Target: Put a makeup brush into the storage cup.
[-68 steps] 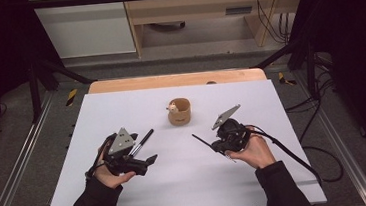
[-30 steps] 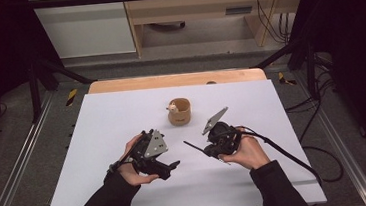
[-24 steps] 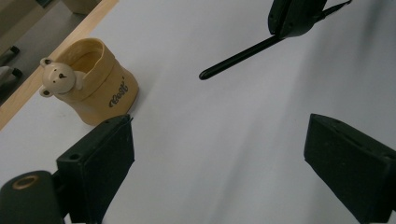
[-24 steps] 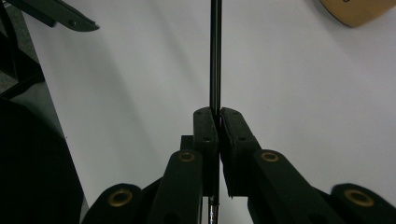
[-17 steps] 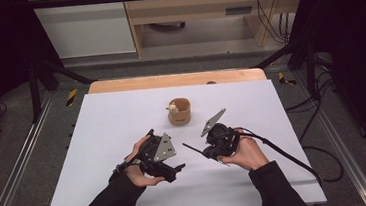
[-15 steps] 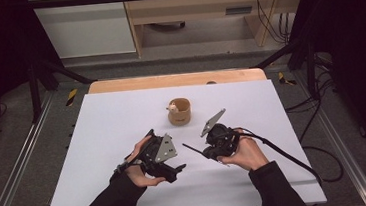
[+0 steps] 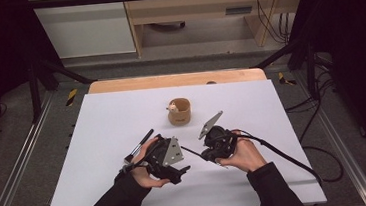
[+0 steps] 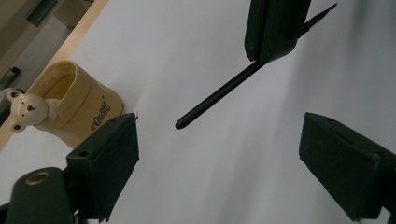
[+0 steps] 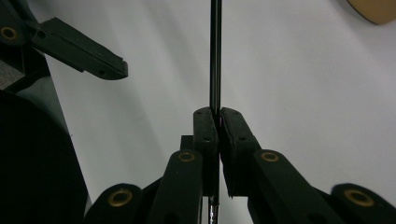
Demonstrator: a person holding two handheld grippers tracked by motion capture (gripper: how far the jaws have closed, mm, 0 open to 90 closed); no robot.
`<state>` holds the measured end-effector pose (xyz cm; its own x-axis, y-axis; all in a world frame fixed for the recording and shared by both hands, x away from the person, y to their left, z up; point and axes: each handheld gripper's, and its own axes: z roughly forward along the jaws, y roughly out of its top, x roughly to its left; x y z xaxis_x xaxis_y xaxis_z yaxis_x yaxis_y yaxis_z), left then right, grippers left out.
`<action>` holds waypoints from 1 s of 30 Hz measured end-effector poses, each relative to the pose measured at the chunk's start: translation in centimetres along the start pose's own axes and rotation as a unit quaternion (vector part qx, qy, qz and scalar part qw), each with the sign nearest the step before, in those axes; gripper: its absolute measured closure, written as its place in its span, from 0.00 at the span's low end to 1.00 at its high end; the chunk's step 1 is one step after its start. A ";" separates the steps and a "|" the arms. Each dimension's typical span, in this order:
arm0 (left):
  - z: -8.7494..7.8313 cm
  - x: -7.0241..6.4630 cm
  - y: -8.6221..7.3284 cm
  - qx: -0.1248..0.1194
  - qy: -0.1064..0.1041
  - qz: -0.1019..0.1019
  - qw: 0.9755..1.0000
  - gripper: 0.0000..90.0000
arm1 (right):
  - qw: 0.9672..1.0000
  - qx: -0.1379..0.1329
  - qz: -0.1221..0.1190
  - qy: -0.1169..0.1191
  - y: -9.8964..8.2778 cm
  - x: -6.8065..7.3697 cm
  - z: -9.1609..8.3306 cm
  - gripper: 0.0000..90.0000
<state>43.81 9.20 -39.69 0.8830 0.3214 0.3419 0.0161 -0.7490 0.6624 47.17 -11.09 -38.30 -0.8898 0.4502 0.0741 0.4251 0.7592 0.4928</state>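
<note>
Right gripper (image 7: 203, 155) clamped on thin black stick (image 8: 215, 95), near middle of table (image 7: 97, 120). Left gripper (image 8: 219, 154) jaws wide apart, empty, just left of stick tip. Bear cup (image 7: 179, 111) farther back.

In the right gripper view, the thin black rod (image 9: 215, 51) runs off the top edge, so its far end is out of sight, and its lower part disappears between the pressed-together jaws of the right gripper (image 9: 218, 122). The tan wooden cup (image 9: 373, 10) is cut to a sliver at the top right corner. In the high view, the person's left hand (image 7: 143, 162) covers the near end of a slim black brush-like stick (image 7: 140, 142), whose tip is too small to make out, perhaps bristles. The small cream bear figure (image 7: 172, 106) there is too small for detail.
</note>
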 end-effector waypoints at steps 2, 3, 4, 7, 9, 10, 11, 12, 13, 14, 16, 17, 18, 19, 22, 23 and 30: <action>0.1 -0.1 0.1 -0.002 0.000 0.006 1.000 0.14 | 1.000 0.000 0.001 0.001 0.0 0.1 0.0 0.95; 0.1 -0.2 0.1 -0.002 0.001 0.009 1.000 0.14 | 1.000 0.000 0.004 0.002 0.0 0.1 0.1 0.95; 0.2 -0.3 0.1 -0.002 0.001 0.012 1.000 0.14 | 1.000 0.001 0.002 0.004 0.0 0.1 0.1 0.95; 0.3 -0.4 0.2 0.001 0.003 0.021 1.000 0.15 | 1.000 0.004 -0.003 0.004 0.0 0.1 0.2 0.95; 0.5 -0.5 0.2 0.002 0.003 0.024 1.000 0.16 | 1.000 0.005 0.000 0.004 0.1 0.1 0.3 0.95; 0.5 -0.5 0.2 0.006 0.004 0.029 1.000 0.16 | 1.000 0.006 -0.003 0.005 0.0 0.1 0.3 0.95; 0.5 -0.5 0.3 0.003 0.003 0.033 0.999 0.16 | 1.000 0.007 -0.003 0.006 0.0 0.1 0.3 0.95; 0.6 -0.6 0.3 0.001 0.003 0.032 0.999 0.16 | 1.000 0.008 -0.004 0.008 0.0 0.1 0.3 0.95; 0.6 -0.6 0.3 0.001 0.003 0.035 0.999 0.17 | 1.000 0.009 -0.002 0.007 0.0 0.2 0.4 0.95; 0.7 -0.7 0.3 0.002 0.003 0.039 0.999 0.17 | 1.000 0.008 -0.001 0.007 0.0 0.2 0.4 0.95; 0.7 -0.7 0.4 0.002 0.007 0.047 0.999 0.17 | 1.000 0.007 -0.003 0.008 0.0 0.2 0.4 0.95; 0.7 -0.7 0.4 0.004 0.008 0.054 0.998 0.18 | 1.000 0.007 -0.003 0.009 0.0 0.2 0.4 0.95; 0.7 -0.8 0.5 0.000 0.009 0.053 0.999 0.18 | 1.000 0.005 -0.004 0.010 0.0 0.2 0.4 0.95; 0.7 -0.8 0.5 0.001 0.011 0.056 0.998 0.18 | 1.000 0.007 -0.004 0.010 0.0 0.2 0.4 0.95; 0.8 -0.9 0.6 0.004 0.011 0.060 0.998 0.19 | 1.000 0.009 -0.007 0.010 0.0 0.2 0.5 0.95; 0.8 -1.0 0.7 0.007 0.012 0.063 0.998 0.20 | 1.000 0.010 -0.005 0.011 0.0 0.2 0.5 0.95; 1.1 -1.4 0.8 0.011 0.013 0.082 0.997 0.23 | 1.000 0.011 -0.006 0.014 0.0 0.3 0.5 0.95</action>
<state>43.09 7.49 -40.36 0.8618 0.2095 0.4619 -0.1165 -0.8047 0.5822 46.99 -10.73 -38.72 -0.8993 0.4274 0.0928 0.4174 0.7753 0.4740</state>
